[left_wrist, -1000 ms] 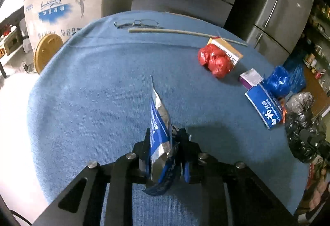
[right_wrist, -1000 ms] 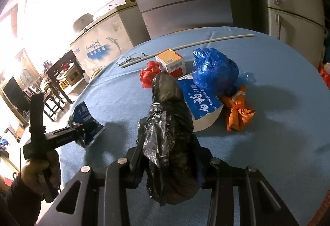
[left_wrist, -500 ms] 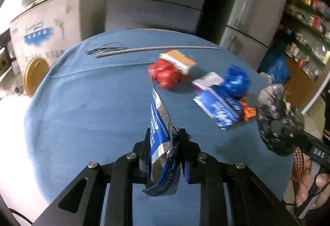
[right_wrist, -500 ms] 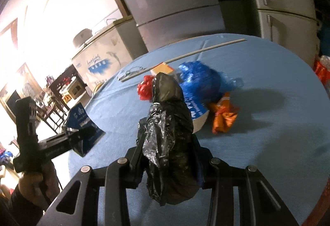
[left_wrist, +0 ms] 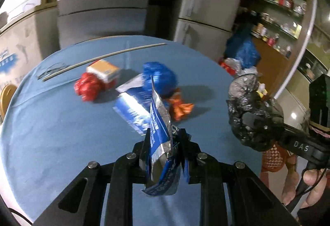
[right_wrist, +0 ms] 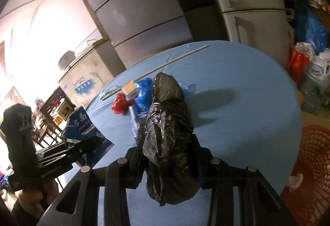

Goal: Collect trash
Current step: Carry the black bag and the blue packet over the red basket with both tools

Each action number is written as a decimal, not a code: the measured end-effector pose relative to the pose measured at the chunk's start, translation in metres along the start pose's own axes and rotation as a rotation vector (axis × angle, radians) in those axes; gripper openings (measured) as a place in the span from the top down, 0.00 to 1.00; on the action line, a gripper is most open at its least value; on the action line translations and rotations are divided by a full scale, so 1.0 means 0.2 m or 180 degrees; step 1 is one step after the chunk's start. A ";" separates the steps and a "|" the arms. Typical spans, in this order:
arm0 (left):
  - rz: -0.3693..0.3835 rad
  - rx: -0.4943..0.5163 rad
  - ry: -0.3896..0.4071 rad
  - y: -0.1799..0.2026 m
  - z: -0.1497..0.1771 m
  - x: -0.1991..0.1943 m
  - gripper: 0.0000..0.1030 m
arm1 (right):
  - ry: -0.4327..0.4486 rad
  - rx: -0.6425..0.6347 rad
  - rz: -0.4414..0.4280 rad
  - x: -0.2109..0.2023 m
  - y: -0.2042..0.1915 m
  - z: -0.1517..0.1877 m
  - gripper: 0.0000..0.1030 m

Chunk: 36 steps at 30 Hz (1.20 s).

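Left wrist view: the left gripper at lower centre pinches a blue-and-silver wrapper, held upright between pressed jaws. One second ago the table pile sat at the upper right; it now lies at frame centre, just above the wrapper tip. The pile consists of a red bag, a box, a blue bag, a blue carton and an orange wrapper, all resting on the blue tablecloth. The right gripper, formerly at the far right edge, now fills the right side, clamped on a black bag.

Right wrist view: the black bag stands gripped at centre. A red basket, not visible earlier, appears at lower right. The left gripper remains at lower left.
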<state>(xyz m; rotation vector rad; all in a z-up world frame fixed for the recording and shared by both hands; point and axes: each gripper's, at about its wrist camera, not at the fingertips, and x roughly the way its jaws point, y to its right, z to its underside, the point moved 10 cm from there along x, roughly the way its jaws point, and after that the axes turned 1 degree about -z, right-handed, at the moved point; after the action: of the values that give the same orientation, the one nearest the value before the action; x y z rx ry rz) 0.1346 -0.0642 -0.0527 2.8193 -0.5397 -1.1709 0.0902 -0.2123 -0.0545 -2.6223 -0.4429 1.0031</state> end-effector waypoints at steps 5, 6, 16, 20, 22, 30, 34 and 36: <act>0.0124 0.0092 0.0005 0.13 -0.01 0.01 0.77 | 0.0121 0.0112 0.0122 -0.13 0.11 -0.01 0.60; 0.0150 0.0113 0.0000 0.16 -0.01 0.02 0.77 | 0.0145 0.0129 0.0150 -0.15 0.13 -0.01 0.60; 0.0417 0.0348 -0.0070 0.44 -0.01 0.10 0.77 | 0.0412 0.0472 0.0631 -0.48 0.56 -0.01 0.60; 0.0524 0.0473 -0.0086 0.58 -0.03 0.12 0.77 | 0.0503 0.0665 0.0860 -0.61 0.77 0.01 0.60; 0.0574 0.0541 -0.0096 0.65 -0.03 0.13 0.77 | 0.0518 0.0732 0.0936 -0.65 0.84 0.02 0.60; 0.0733 0.0770 -0.0144 0.89 -0.04 0.17 0.77 | 0.0491 0.0980 0.1188 -0.72 1.15 0.12 0.60; 0.0793 0.0857 -0.0166 0.98 -0.03 0.19 0.77 | 0.0423 0.1063 0.1255 -0.72 1.25 0.19 0.60; 0.0818 0.0901 -0.0182 1.03 -0.03 0.20 0.77 | 0.0392 0.1110 0.1275 -0.70 1.29 0.22 0.60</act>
<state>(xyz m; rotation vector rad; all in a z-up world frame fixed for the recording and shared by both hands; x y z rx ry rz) 0.1032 -0.2707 -0.0421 2.8257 -1.1163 -1.2099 0.0058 -0.4930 -0.1003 -2.4743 0.2768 0.9209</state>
